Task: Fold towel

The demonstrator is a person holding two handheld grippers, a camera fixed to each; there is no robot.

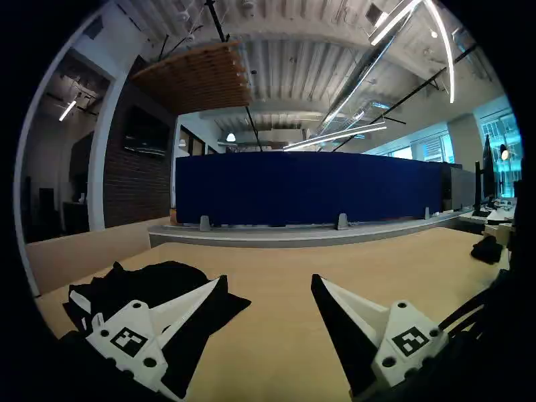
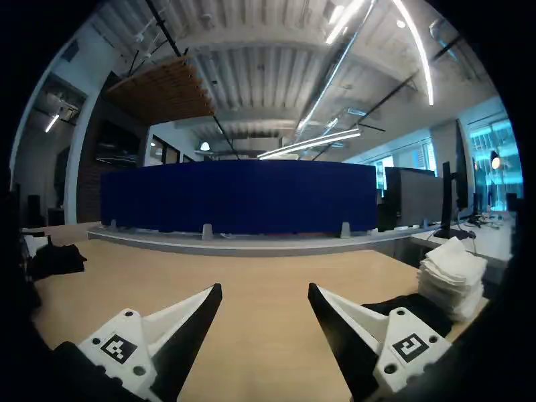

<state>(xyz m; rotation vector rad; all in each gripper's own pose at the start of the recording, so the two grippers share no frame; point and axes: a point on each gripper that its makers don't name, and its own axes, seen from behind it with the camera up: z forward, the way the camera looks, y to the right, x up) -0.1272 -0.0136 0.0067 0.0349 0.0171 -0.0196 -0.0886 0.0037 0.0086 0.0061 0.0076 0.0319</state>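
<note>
With left gripper (image 1: 268,278) and right gripper (image 2: 264,287) both spread wide and empty, the crumpled black towel (image 1: 161,278) lying well short of the blue divider (image 1: 308,187) should be pinched at one corner, not mid-bunch.

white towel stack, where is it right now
In the right gripper view, the stack of white folded towels sits on the wooden table at the picture's right edge, just behind a black cloth.
</note>
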